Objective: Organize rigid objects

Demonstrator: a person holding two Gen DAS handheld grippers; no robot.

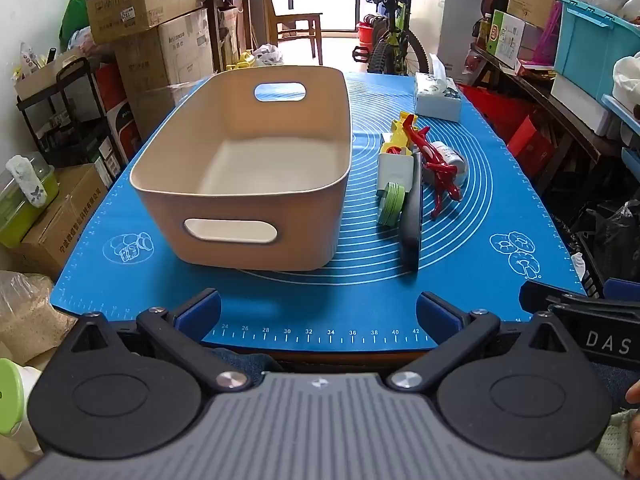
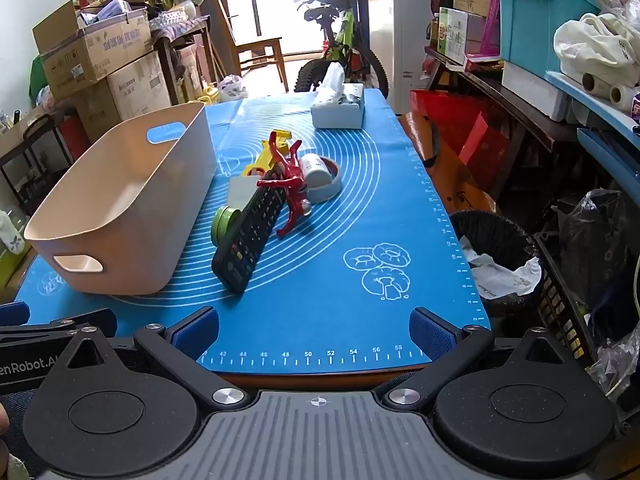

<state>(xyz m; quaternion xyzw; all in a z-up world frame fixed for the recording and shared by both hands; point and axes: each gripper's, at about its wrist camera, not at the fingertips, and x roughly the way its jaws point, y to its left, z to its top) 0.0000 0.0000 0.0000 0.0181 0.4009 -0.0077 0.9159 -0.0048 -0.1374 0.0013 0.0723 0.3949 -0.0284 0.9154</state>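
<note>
Both tools are wide apart and hold nothing. The left tool [image 1: 318,312] hangs over the near edge of the table [image 1: 360,312], and the right tool [image 2: 314,326] does too.

The big tan bin [image 1: 256,216] is empty. It sits on the blue mat at about 12 o'clock from the left tool.

The little things lie in a pile just beside the bin, at about 11 o'clock from the right tool. The black remote [image 2: 250,236] is long, hard and a bit slippery. It is propped up on the pile, so pinching its two long sides near the middle looks best. The green lid [image 2: 226,226] is round and light and touches the remote; it may roll. The red toy [image 2: 290,190] has thin legs that could snag on its neighbours. The white bottle [image 2: 314,168] lies inside a tape roll [image 2: 334,184]. The yellow toy [image 2: 266,156] and the white block [image 2: 240,192] look stiff and light.
</note>
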